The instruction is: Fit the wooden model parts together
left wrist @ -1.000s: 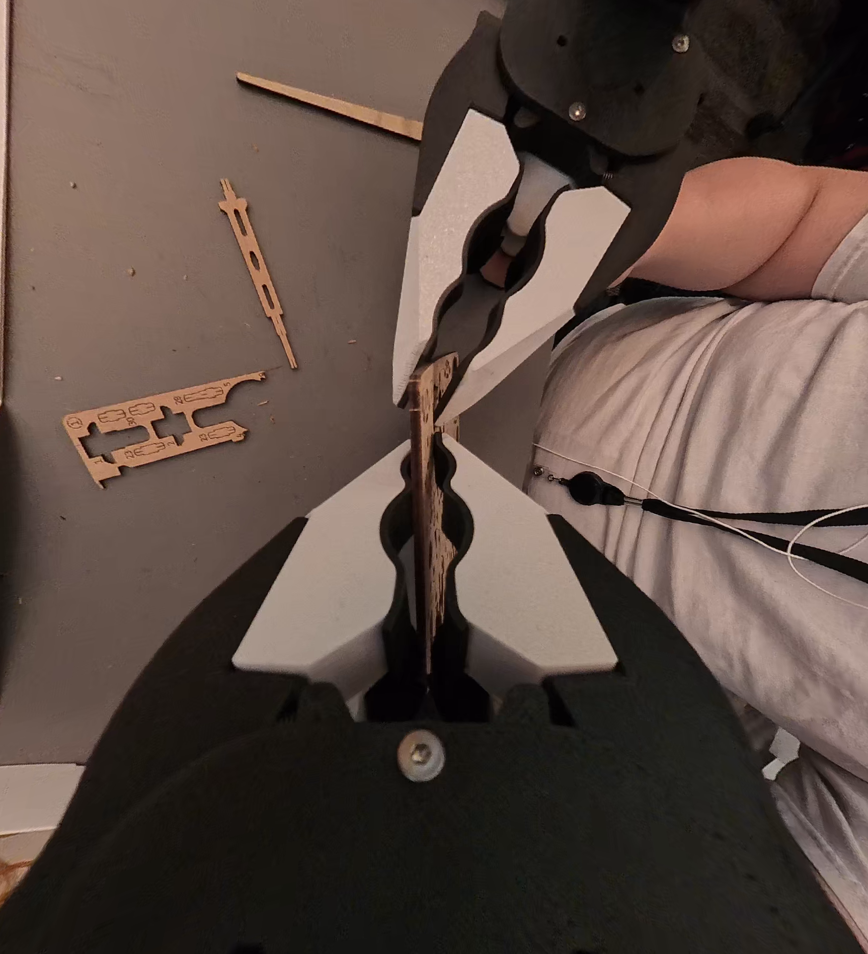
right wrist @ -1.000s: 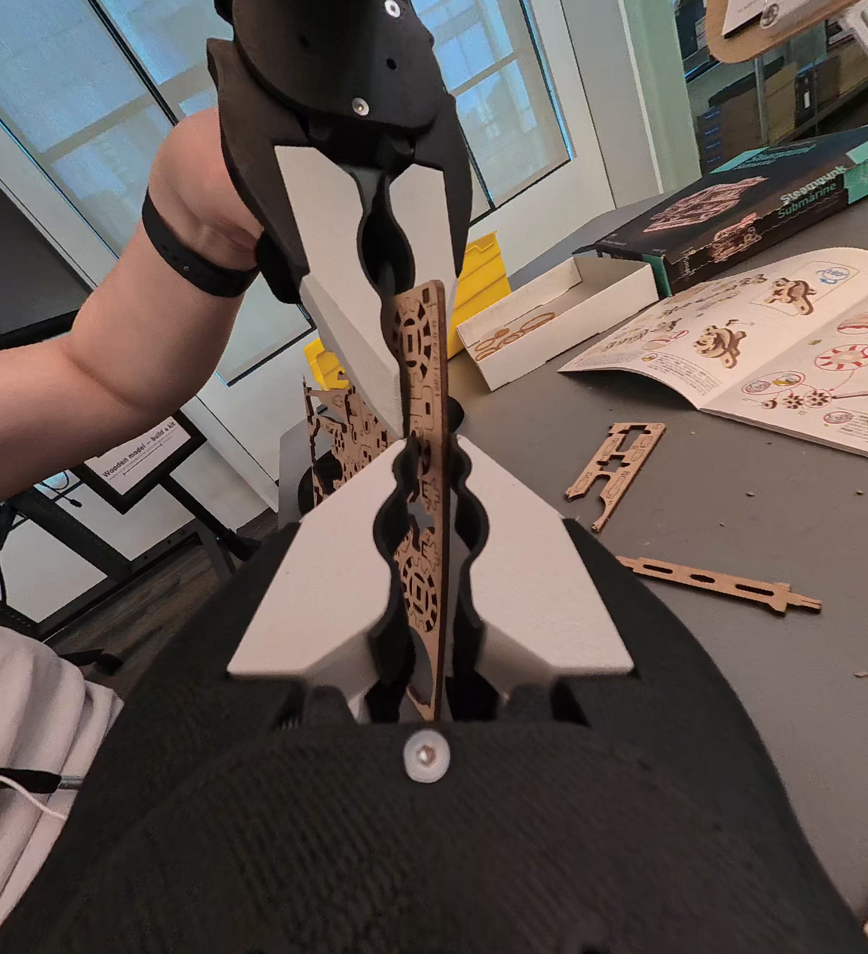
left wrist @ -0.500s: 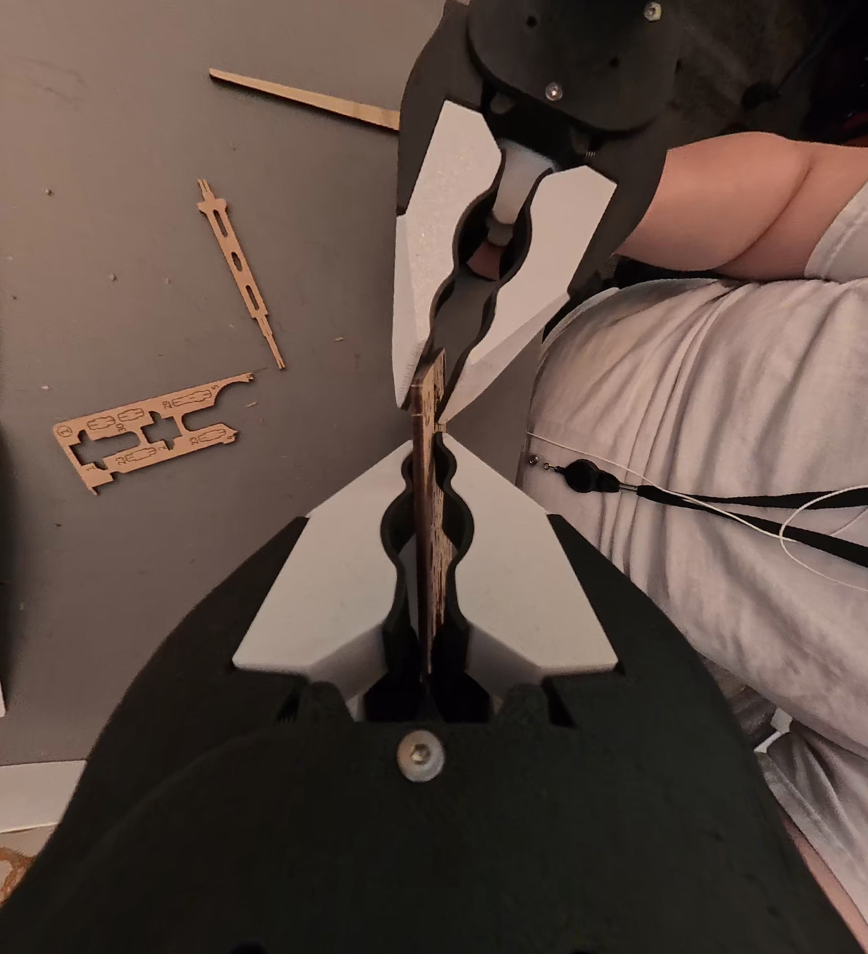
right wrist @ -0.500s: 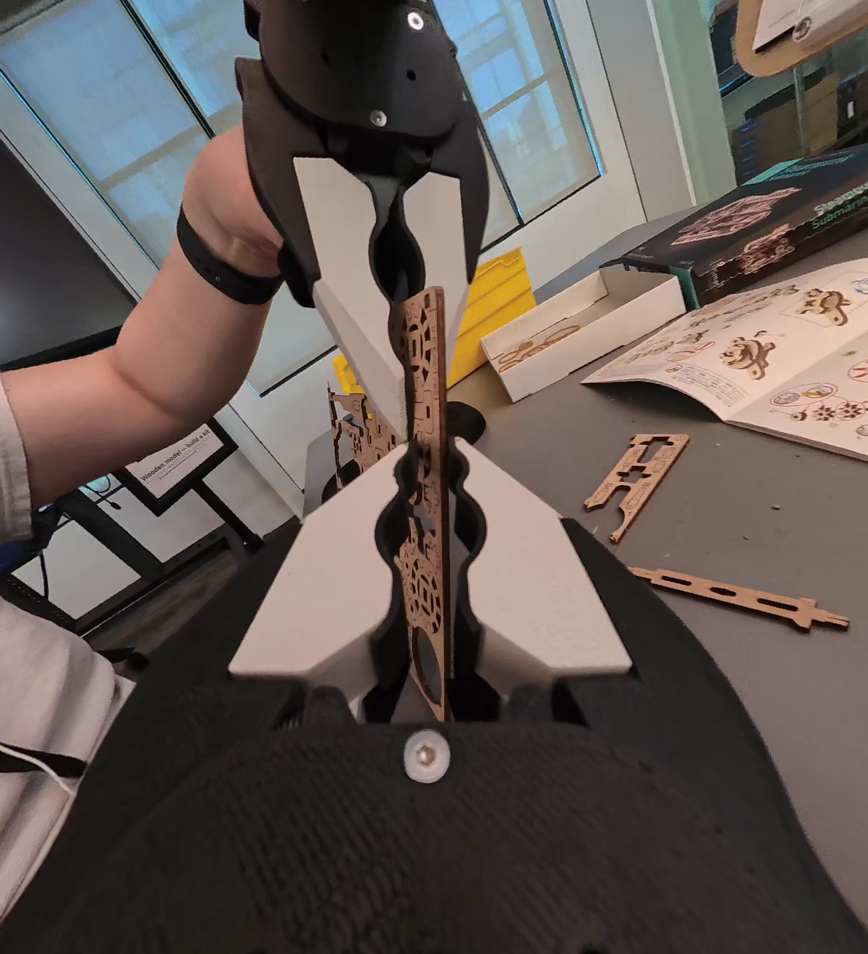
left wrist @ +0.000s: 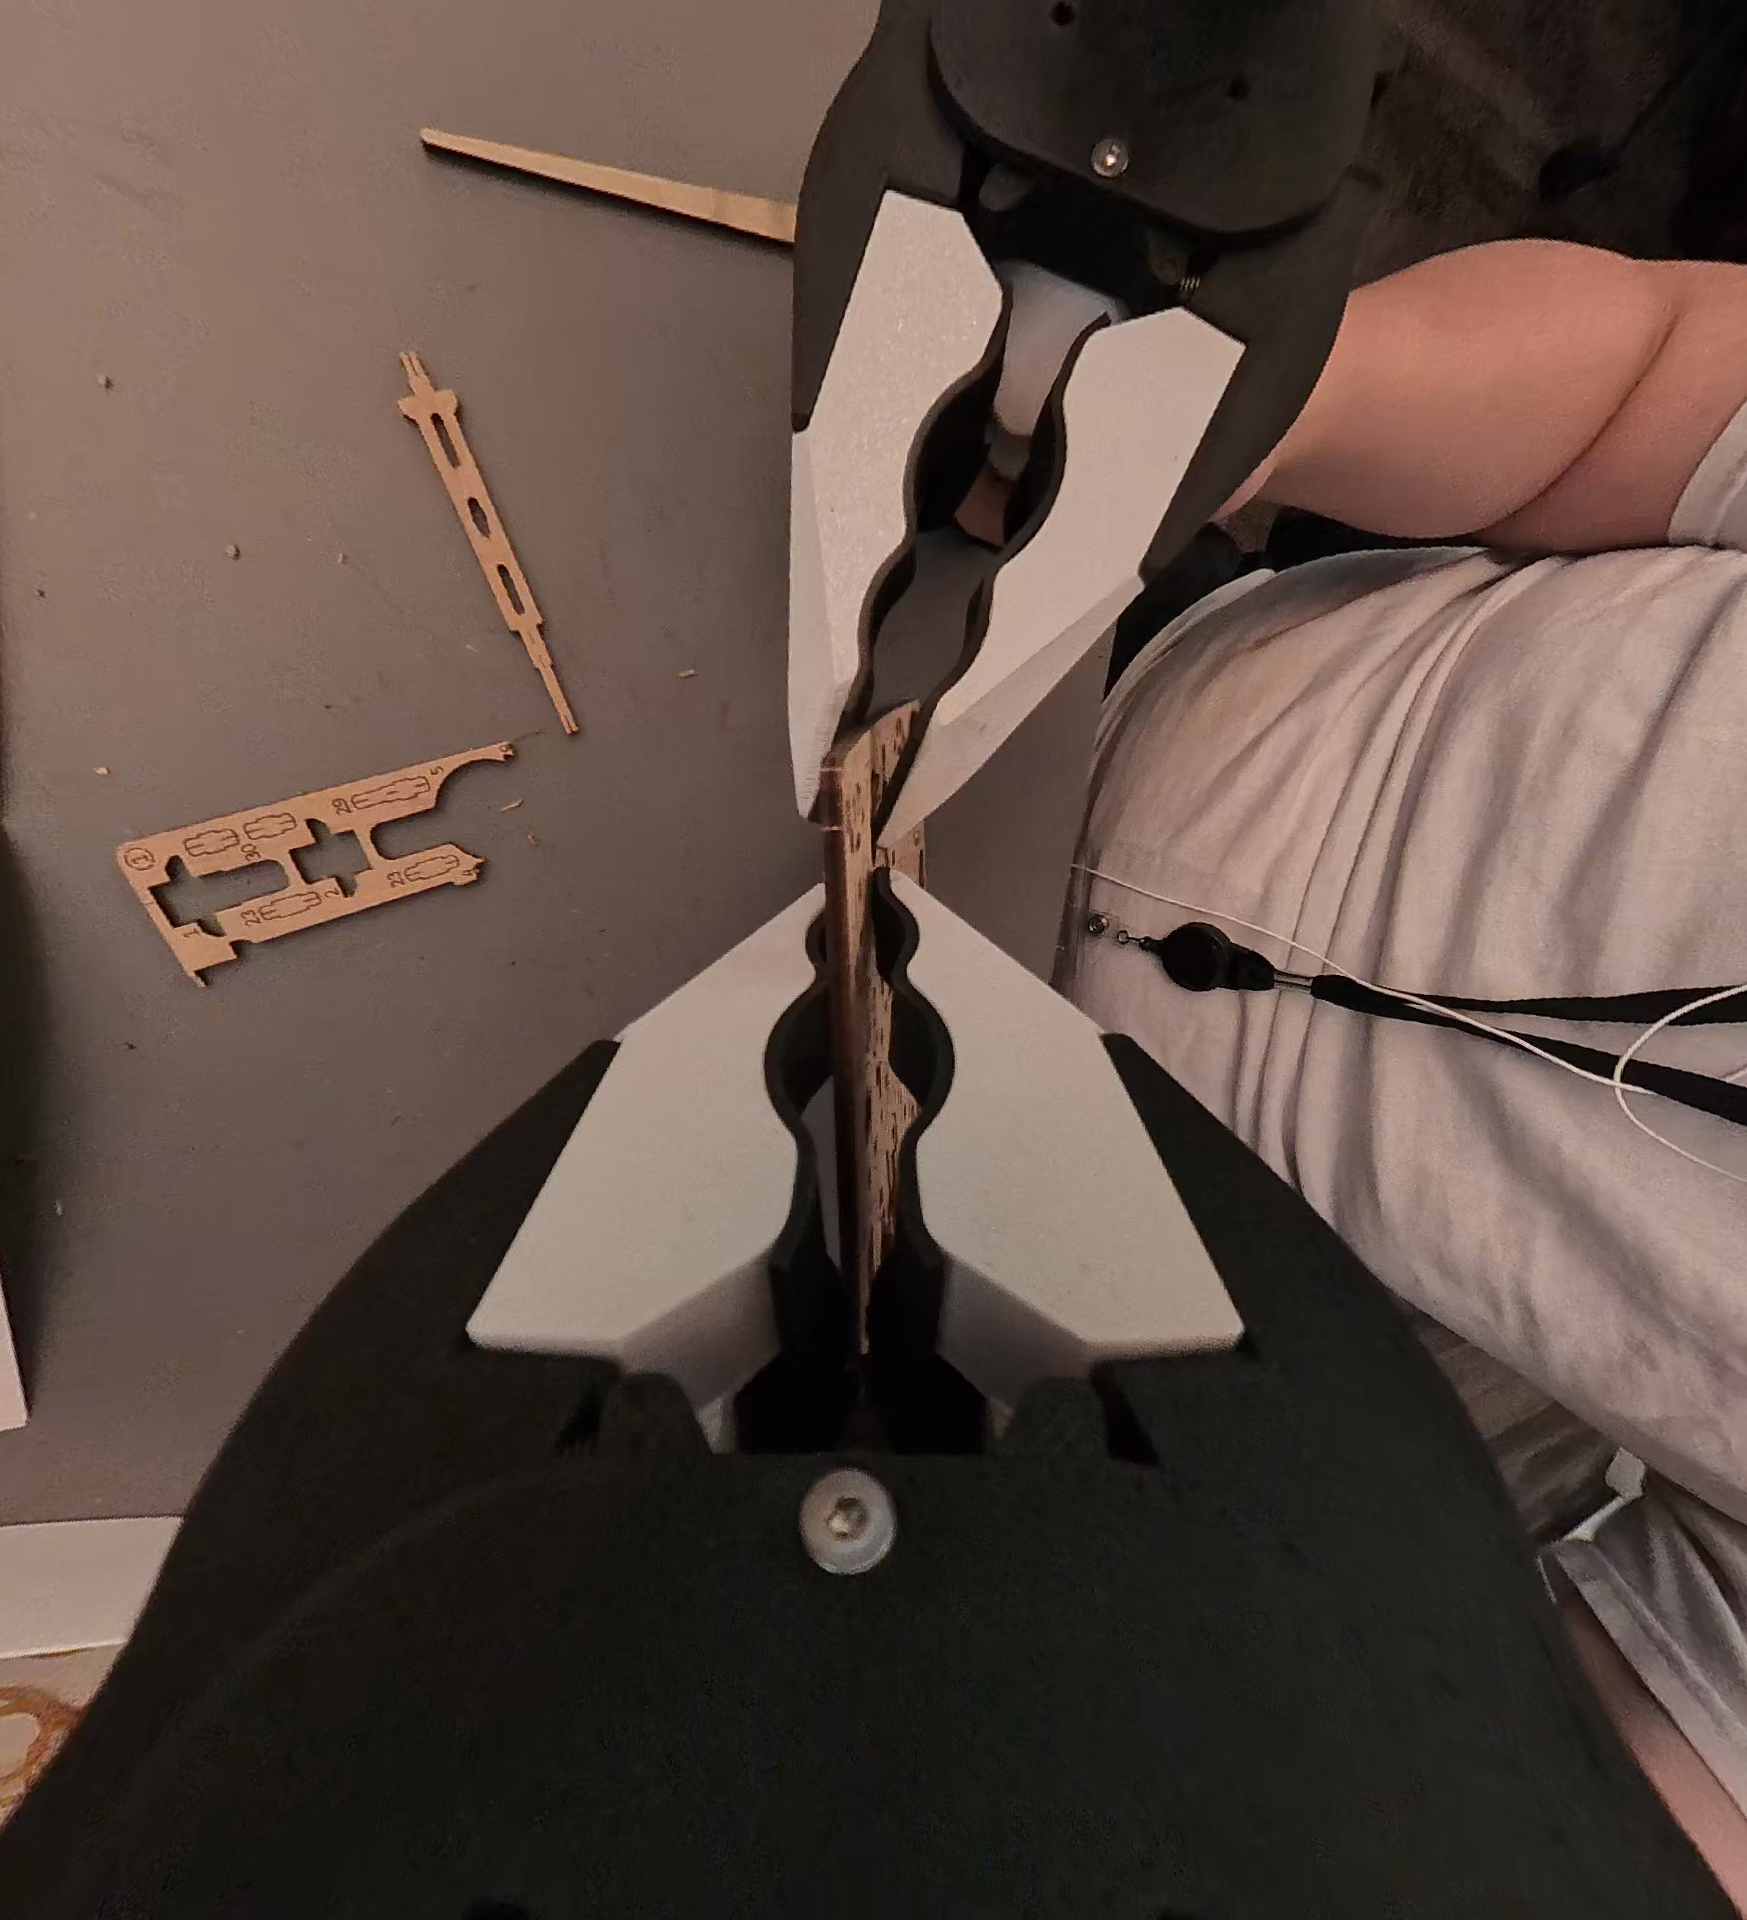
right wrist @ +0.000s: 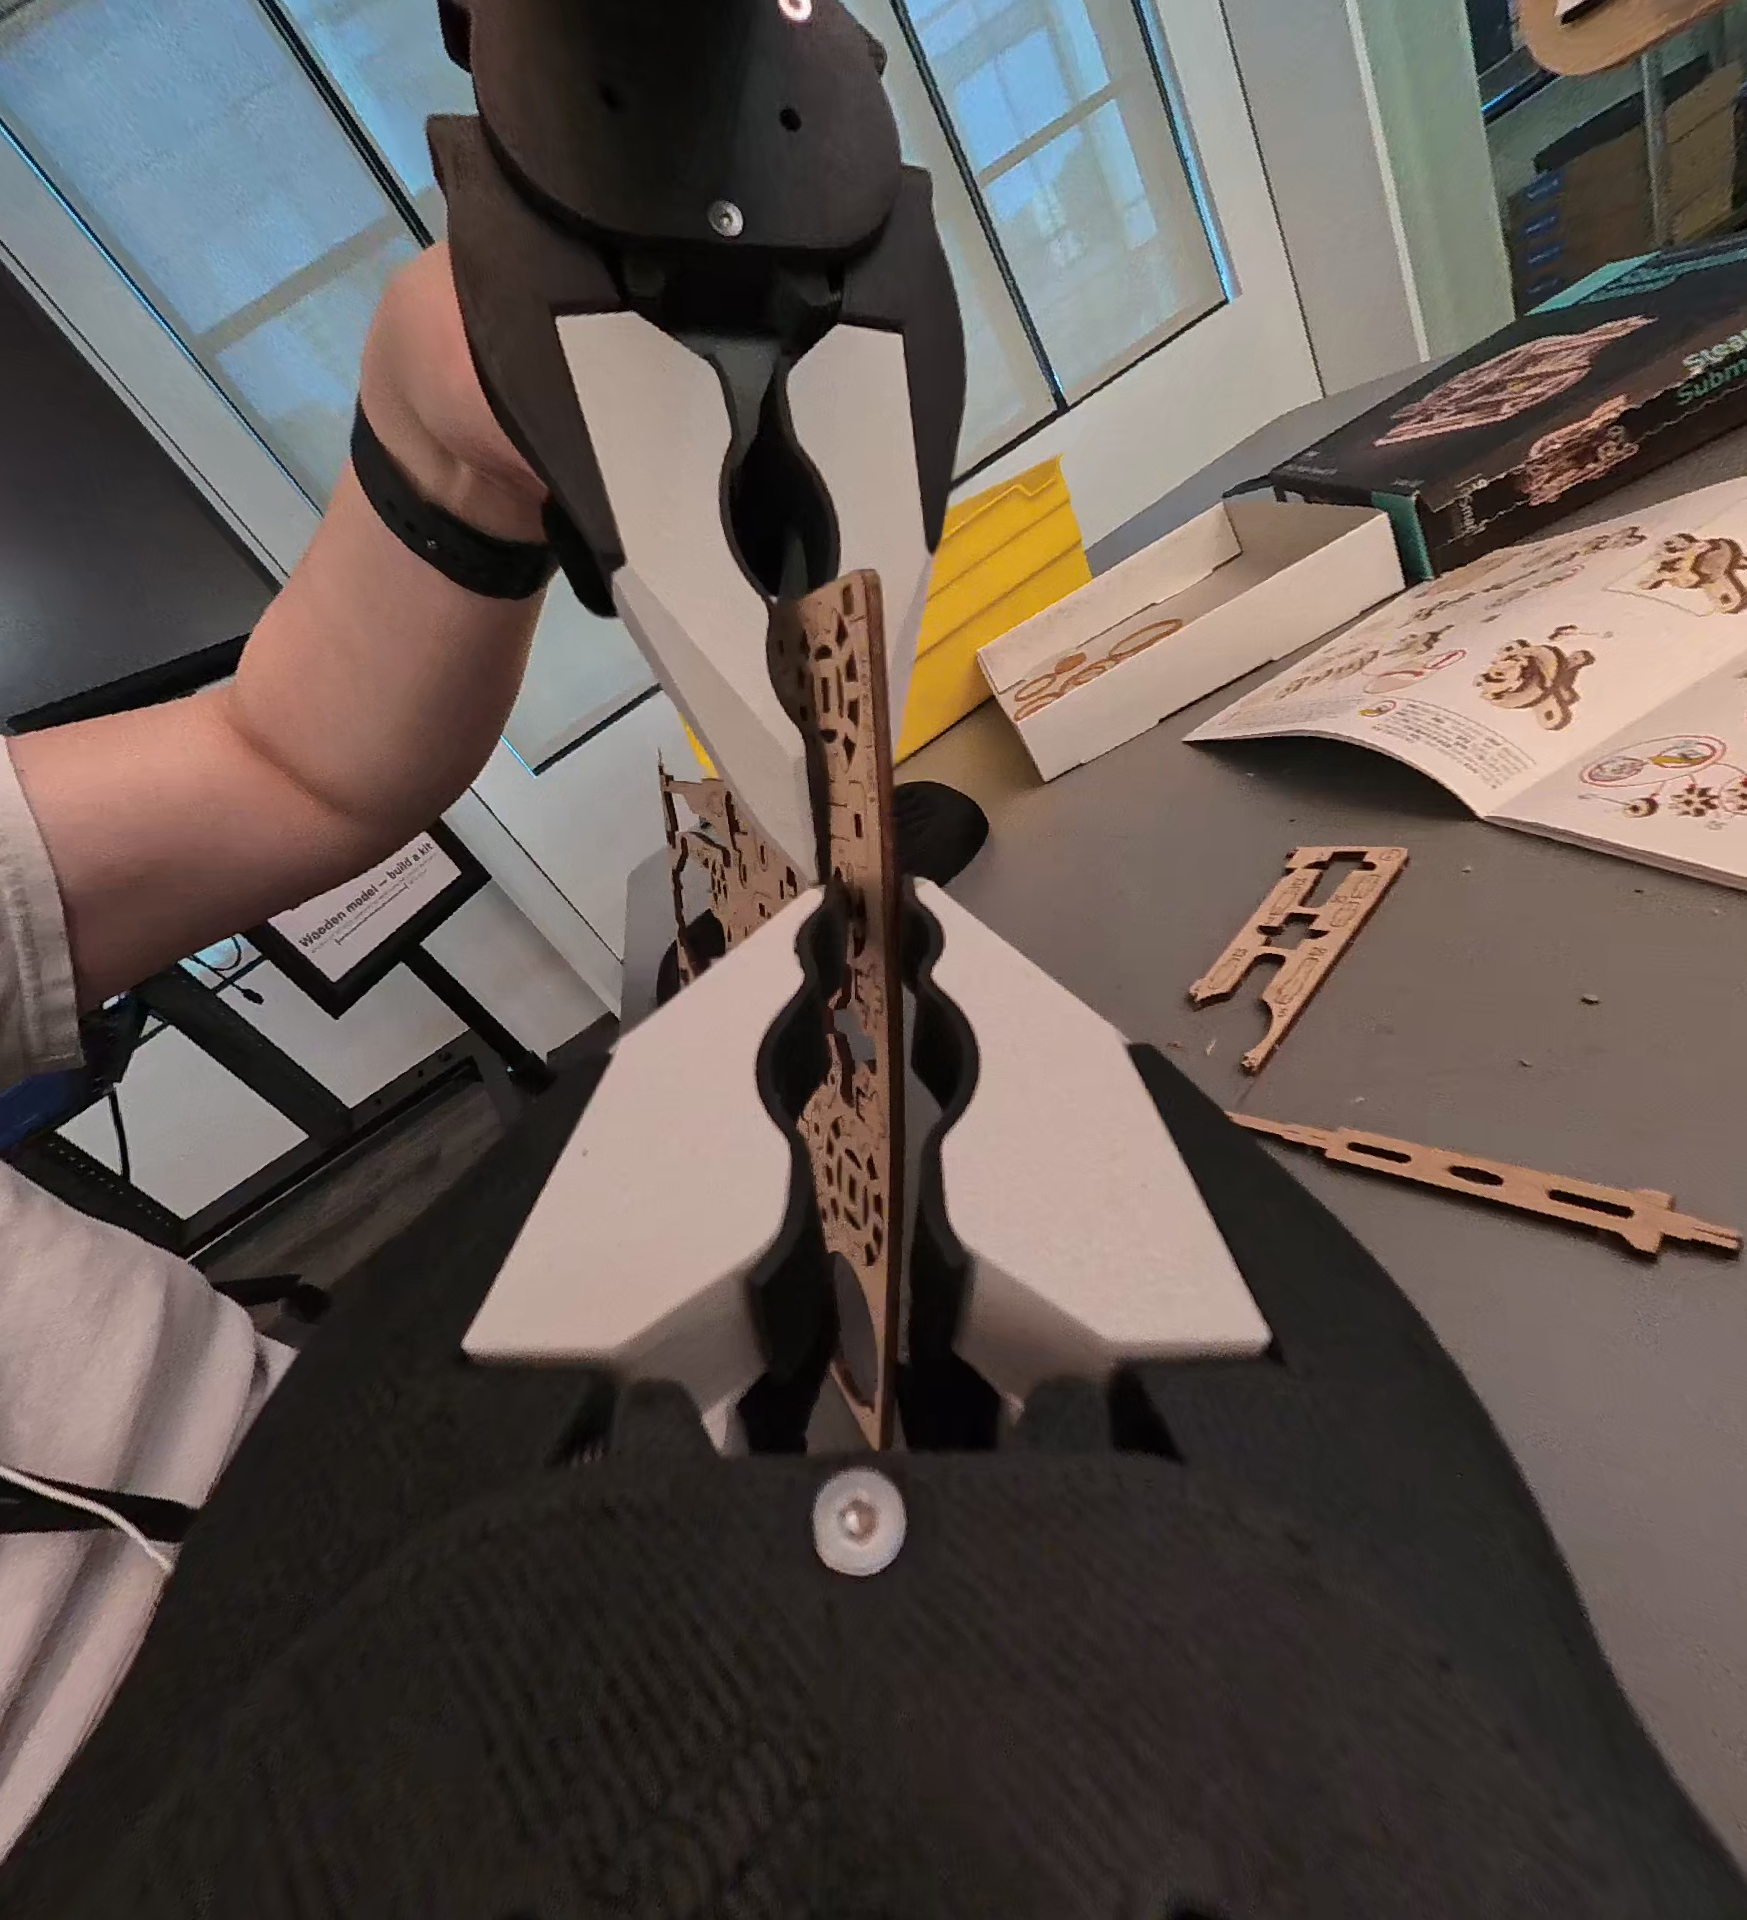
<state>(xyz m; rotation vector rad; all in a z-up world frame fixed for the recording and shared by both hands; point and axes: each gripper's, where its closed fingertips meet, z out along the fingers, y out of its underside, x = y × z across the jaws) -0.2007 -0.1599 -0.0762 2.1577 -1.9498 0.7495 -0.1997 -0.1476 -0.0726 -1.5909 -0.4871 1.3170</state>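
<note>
A thin laser-cut wooden panel (left wrist: 864, 1091) with fretwork holes is seen edge-on between both grippers. My left gripper (left wrist: 864, 883) is shut on one end of it. My right gripper (right wrist: 858, 899) is shut on the other end, and the panel (right wrist: 853, 727) runs up into the left gripper's jaws. The two grippers face each other tip to tip, above the near edge of the grey table (left wrist: 225, 1195). In the left wrist view the right gripper (left wrist: 864, 769) shows at the top. Another fretwork wooden piece (right wrist: 713, 883) shows behind the fingers; what holds it is hidden.
On the table lie a cut-out wooden frame piece (left wrist: 297, 862), a slotted strip (left wrist: 484, 540) and a thin stick (left wrist: 609, 187). An open booklet (right wrist: 1575, 707), a white tray (right wrist: 1191, 634), a dark kit box (right wrist: 1575, 416) and a yellow bin (right wrist: 994, 592) lie farther off. The person's torso (left wrist: 1471, 935) is close by.
Both grippers keep their hold on the panel. The pair has tilted and shifted slightly, so the table parts sit a little differently in both views.
</note>
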